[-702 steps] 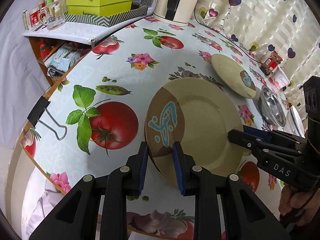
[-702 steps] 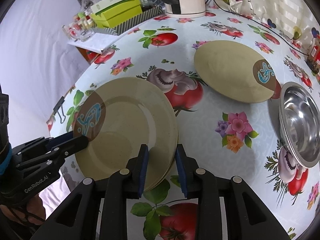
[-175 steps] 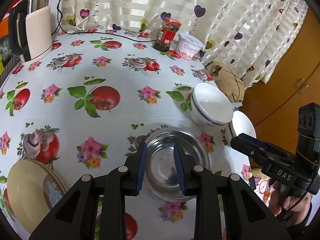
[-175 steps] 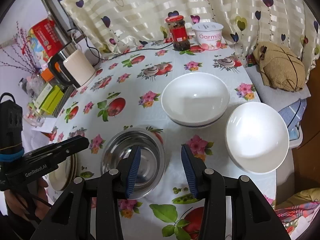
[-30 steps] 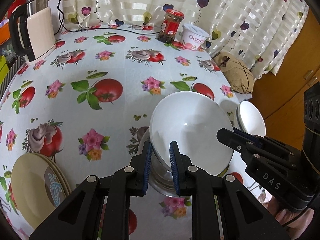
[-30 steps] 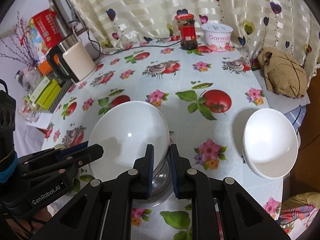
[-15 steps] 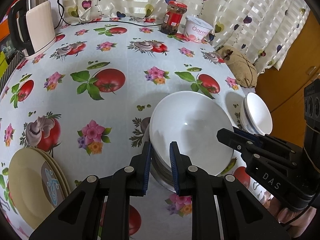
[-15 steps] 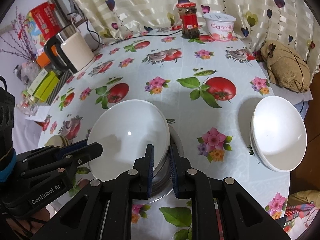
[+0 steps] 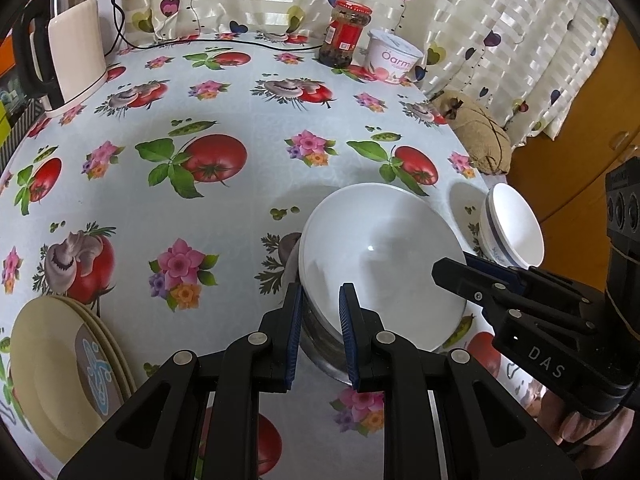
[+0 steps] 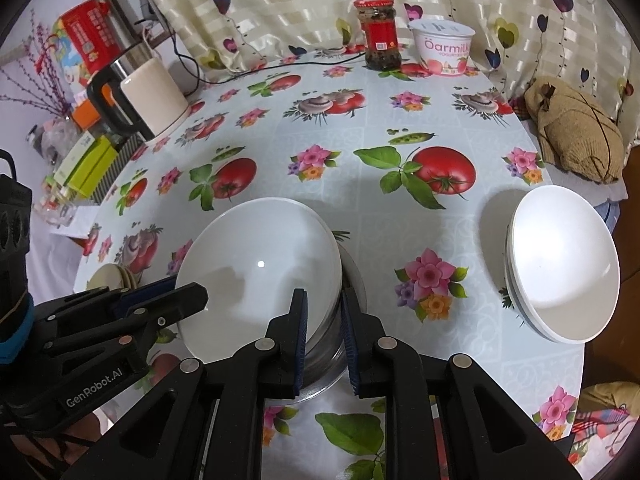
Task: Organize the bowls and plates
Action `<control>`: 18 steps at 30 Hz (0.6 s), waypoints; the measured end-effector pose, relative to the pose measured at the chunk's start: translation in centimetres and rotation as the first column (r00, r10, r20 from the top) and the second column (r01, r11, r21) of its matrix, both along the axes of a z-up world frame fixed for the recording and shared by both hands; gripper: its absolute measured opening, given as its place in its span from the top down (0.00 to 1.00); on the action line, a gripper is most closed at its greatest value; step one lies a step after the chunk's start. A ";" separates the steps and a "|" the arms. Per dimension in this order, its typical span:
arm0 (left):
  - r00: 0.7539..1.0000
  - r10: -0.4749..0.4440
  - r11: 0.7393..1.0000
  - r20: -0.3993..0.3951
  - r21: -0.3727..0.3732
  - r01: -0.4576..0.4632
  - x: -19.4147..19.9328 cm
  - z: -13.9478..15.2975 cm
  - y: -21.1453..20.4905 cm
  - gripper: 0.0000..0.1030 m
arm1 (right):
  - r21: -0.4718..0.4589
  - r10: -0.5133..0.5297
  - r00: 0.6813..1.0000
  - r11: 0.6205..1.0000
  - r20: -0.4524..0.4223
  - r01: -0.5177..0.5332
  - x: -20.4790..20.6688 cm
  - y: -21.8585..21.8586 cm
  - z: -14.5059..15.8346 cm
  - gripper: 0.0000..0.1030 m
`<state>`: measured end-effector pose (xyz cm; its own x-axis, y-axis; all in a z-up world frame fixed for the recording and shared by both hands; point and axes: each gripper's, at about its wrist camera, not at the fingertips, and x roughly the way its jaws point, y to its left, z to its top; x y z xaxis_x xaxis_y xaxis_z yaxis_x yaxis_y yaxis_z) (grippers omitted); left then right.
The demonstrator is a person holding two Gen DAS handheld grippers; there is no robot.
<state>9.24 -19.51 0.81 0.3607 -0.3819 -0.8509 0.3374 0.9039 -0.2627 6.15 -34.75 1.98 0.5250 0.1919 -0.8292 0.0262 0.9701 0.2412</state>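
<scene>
While both tongs grip one bowl:
Left tongs (image 9: pixel 319 312): pinching the white bowl (image 9: pixel 380 264) rim.
Right tongs (image 10: pixel 323 320): pinching the opposite rim, just loosening.
White bowl: nested in steel bowl (image 10: pixel 324 364) on the surface (image 10: pixel 360 152).
Second white bowl (image 10: pixel 560 264): well apart.

White bowl (image 10: pixel 256 264) seemingly inside steel bowl (image 10: pixel 320 364)

The large white ceramic bowl (image 10: pixel 256 268) now sits nested in the shiny steel bowl (image 10: pixel 324 364), no longer beside the other white bowl (image 10: pixel 560 264). Both tongs grip its rim; the right tongs' (image 10: pixel 323 344) jaws have just been opening slightly.
</scene>
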 end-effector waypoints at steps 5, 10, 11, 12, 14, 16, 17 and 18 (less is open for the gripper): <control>1.000 0.006 1.000 0.008 -0.014 -0.006 -0.1 0.2 0.3 0.81 | -0.010 0.002 1.000 1.000 0.020 -0.002 -0.2 -0.2 0.5 0.81; 0.999 0.021 1.000 0.032 -0.019 -0.020 -0.2 0.8 0.8 0.81 | -0.016 -0.009 0.999 1.000 0.040 0.009 -0.7 -0.6 1.4 0.79; 0.999 0.023 1.000 0.035 -0.020 -0.022 -0.2 0.9 0.8 0.81 | -0.016 -0.010 0.999 1.000 0.044 0.010 -0.8 -0.7 1.5 0.79; 0.999 0.027 0.999 0.039 -0.021 -0.026 -0.2 1.0 0.9 0.81 | -0.016 -0.010 0.999 1.000 0.046 0.011 -0.8 -0.8 1.7 0.79; 0.998 0.031 0.999 0.047 -0.023 -0.030 -0.3 1.2 1.0 0.81 | -0.016 -0.012 0.999 1.000 0.053 0.013 -1.1 -0.9 1.9 0.78; 0.998 0.033 0.999 0.053 -0.027 -0.032 -0.3 1.4 1.0 0.81 | -0.015 -0.013 0.998 1.000 0.059 0.014 -1.3 -0.9 2.2 0.76; 0.998 0.034 0.999 0.057 -0.029 -0.032 -0.4 1.6 1.1 0.81 | -0.015 -0.012 0.998 1.000 0.062 0.013 -1.4 -0.9 2.3 0.76; 0.997 0.034 0.999 0.062 -0.031 -0.032 -0.4 1.7 1.1 0.81 | -0.014 -0.012 0.998 1.000 0.064 0.013 -1.4 -0.9 2.4 0.75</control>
<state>8.81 -18.43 2.54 0.4261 -0.3936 -0.8146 0.3240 0.9071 -0.2688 4.74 -35.60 4.40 0.5794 0.1730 -0.7965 0.0235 0.9733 0.2284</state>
